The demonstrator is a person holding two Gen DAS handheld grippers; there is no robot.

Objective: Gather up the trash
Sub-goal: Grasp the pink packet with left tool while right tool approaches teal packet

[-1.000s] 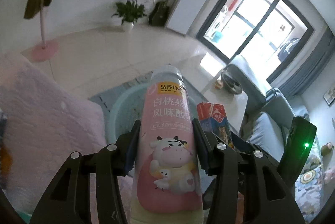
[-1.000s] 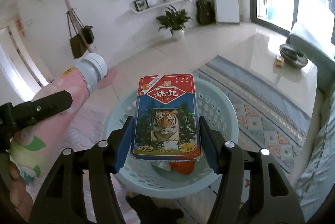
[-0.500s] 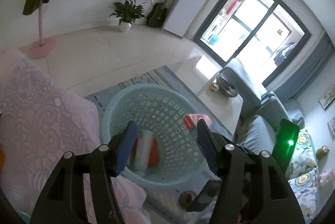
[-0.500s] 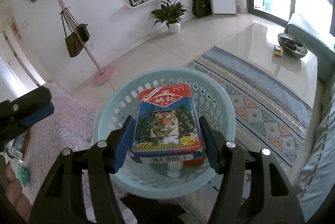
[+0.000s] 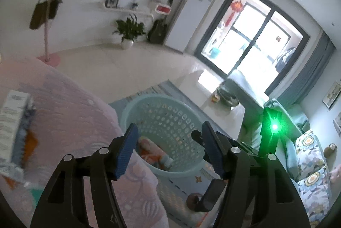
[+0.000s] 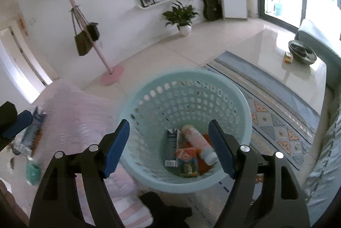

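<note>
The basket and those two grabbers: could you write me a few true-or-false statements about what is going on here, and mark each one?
1. The right gripper is holding a card box. False: it is open, with nothing between its fingers.
2. A pink bottle lies inside the basket. True.
3. The left gripper is open and empty. True.
4. The basket stands on a table. False: it stands on the floor, partly on a patterned rug.
5. The card box lies in the basket beside the bottle. True.
6. The basket is dark red. False: it is pale blue-green.
</note>
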